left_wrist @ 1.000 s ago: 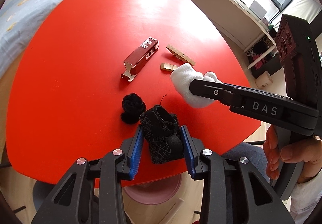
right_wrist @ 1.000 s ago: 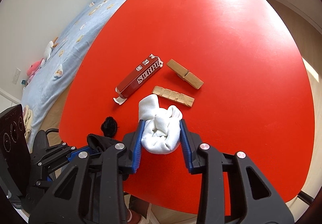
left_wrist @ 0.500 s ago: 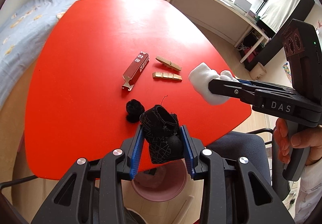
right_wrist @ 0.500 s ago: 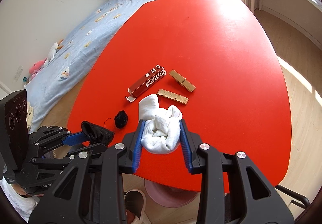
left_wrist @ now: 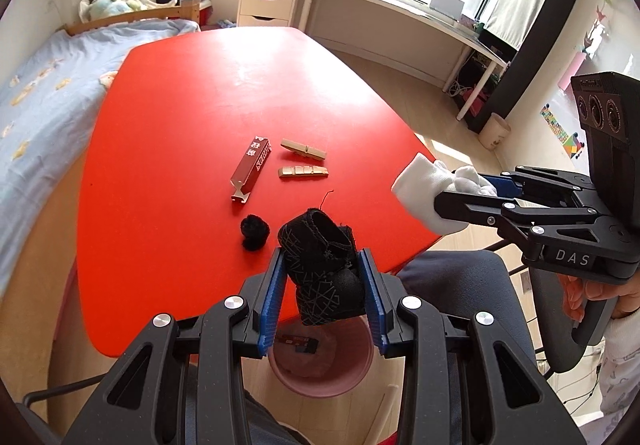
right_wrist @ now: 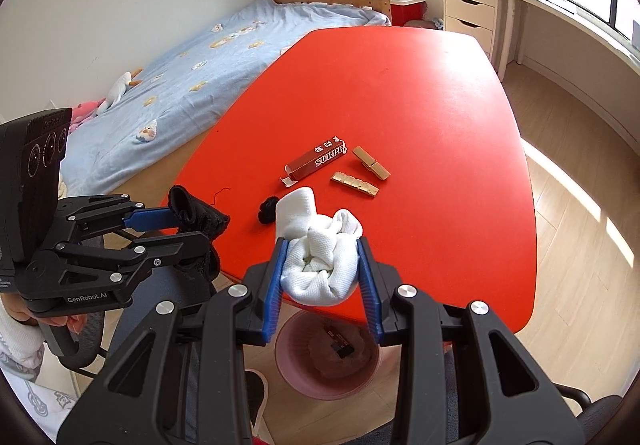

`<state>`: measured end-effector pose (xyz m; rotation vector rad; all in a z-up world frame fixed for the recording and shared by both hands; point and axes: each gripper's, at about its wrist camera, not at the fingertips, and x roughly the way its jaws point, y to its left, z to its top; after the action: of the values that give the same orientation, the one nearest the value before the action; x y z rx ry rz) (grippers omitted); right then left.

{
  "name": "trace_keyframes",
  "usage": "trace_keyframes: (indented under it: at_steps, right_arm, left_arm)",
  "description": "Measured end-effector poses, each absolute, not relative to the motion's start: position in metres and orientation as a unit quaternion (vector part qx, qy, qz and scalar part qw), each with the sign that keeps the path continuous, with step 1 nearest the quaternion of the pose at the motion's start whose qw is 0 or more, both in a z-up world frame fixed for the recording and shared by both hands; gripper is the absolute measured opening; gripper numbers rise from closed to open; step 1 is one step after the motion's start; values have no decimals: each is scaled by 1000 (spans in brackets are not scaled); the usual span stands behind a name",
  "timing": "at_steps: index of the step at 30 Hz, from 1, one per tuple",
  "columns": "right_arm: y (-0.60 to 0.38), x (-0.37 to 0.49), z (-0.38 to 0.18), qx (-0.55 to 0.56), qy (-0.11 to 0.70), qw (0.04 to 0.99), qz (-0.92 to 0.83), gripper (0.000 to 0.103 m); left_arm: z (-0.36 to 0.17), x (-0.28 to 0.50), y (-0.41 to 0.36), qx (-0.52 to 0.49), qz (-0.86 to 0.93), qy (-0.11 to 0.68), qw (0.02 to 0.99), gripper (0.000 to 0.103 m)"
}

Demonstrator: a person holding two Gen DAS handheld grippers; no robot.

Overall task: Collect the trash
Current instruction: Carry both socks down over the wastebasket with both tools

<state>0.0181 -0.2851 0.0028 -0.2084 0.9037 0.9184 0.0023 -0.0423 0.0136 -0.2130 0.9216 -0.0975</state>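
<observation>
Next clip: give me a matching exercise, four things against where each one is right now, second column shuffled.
Things:
1. black sock
2. white sock
3. black pompom
4. pink bin

Places:
A. on the floor below the table edge
B. lying on the red table
C. in the right gripper
D. in the left gripper

Pairs: 1-D, 2-C, 3-B, 4-A
</observation>
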Motion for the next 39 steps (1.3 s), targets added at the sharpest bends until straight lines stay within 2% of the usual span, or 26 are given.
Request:
trace_keyframes:
  at_steps: [9, 23, 37, 39]
  right_arm:
    - [-300, -11, 8, -123, 406, 797, 430, 34]
    - [-311, -36, -23, -145, 437, 780, 424, 34]
    - [-312, -36, -39, -137, 456, 767, 431, 35]
    - [-311, -37, -39, -137, 456, 766, 433, 39]
  left_arm:
    - [23, -17, -55, -77, -66, 438, 893, 36]
    - [2, -41, -72, -30, -80, 459, 884, 36]
    - [-14, -40, -71, -41, -87, 478, 873, 36]
    - [-15, -39, -71, -42, -87, 479, 873, 40]
